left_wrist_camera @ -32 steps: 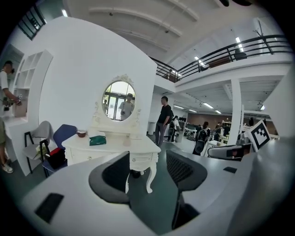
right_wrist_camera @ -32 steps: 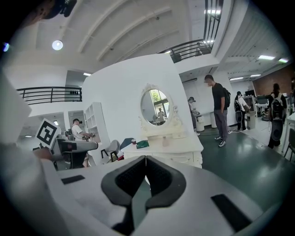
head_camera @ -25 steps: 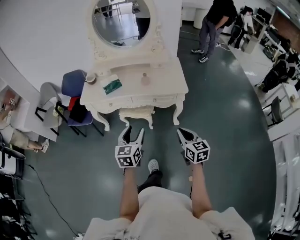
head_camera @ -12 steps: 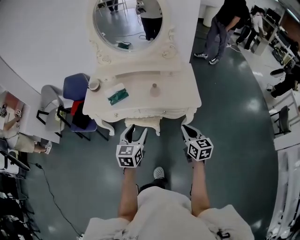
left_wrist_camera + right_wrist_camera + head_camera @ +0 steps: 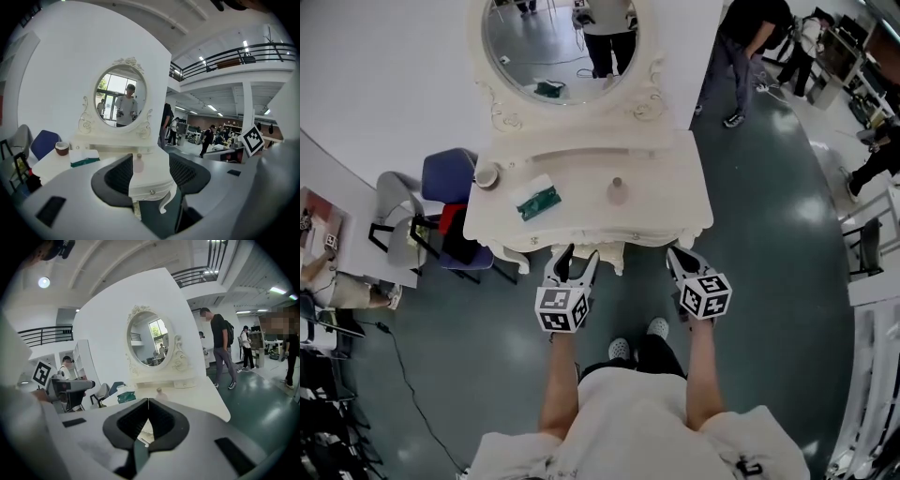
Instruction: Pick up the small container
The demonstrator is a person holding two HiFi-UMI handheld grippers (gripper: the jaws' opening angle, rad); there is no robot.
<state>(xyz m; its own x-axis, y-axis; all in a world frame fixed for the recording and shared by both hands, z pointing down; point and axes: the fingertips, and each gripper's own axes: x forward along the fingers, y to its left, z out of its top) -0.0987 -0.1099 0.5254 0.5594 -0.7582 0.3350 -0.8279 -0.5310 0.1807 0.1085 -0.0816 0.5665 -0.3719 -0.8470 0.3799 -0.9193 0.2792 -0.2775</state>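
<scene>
Standing closer than a second ago to the white tabletop (image 5: 666,202), holding the left claw (image 5: 578,255) released and empty and the right claw (image 5: 674,253) clenched on nothing at its front edge, seeing the small container (image 5: 618,191) resting upright mid-tabletop beneath the round mirror (image 5: 561,42), glossy green floor (image 5: 769,234) spreading around, bystanders (image 5: 748,23) getting cut off top right.

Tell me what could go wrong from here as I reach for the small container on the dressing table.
1. The small container is narrow and stands upright, free on the dressing table; a glancing touch would probably tip it over.
2. The right claw is shut. Sent in like that, it would likely push the container rather than grip it. The left claw is open, so it looks like the safer one to use.
</scene>
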